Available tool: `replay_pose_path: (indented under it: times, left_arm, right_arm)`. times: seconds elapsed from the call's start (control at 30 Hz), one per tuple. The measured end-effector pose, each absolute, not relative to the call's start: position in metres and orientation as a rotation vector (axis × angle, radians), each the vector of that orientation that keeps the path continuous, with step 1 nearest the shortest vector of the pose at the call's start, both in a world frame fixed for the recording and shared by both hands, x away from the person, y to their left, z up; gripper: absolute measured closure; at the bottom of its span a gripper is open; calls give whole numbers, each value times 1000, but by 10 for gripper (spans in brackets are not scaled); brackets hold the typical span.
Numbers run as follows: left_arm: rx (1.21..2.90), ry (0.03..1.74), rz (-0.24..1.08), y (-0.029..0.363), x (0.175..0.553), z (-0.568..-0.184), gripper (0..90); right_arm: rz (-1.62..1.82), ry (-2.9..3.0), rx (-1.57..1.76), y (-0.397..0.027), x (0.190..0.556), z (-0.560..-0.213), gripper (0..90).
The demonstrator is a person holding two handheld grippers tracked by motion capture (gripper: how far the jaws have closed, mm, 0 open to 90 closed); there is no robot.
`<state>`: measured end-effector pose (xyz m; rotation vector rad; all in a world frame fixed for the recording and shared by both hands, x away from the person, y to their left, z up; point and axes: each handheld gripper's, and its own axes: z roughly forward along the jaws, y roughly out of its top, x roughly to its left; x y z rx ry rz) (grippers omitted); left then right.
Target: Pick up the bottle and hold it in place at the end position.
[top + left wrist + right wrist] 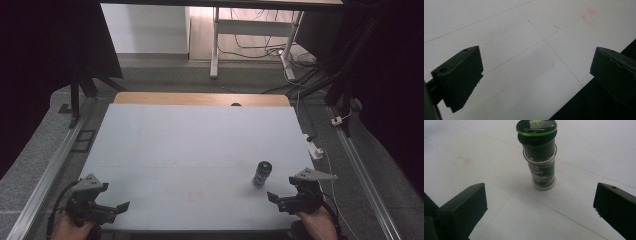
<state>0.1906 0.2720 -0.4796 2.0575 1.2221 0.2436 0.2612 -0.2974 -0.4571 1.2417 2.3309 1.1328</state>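
A small glass spice jar [261, 173] with a black lid ringed in green stands upright on the white table [190, 145], toward the near right. My right gripper [277, 200] is held just in front of and to the right of it, open, with the jar [539, 155] standing between and beyond its spread jaws, untouched. At the table's near left corner, my left gripper [117, 207] is also open. Between its wide-set jaws lies bare table surface [524, 37], and the left gripper [537, 65] hangs partly over the front edge.
Faint red marks [591, 17] are drawn on the tabletop. A wooden strip [200, 98] borders the far edge. A white power strip [314, 149] lies off the right side, by a metal rail [360, 170]. Desk legs and cables sit on the floor beyond.
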Motion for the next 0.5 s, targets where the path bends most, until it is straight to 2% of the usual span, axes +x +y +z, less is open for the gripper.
replay_pose_path:
  times: [0.5]
  left_arm:
    - [2055,1223,236,272,191,-480,0]
  right_arm:
    - [1148,2358,1180,-287,278,-462,0]
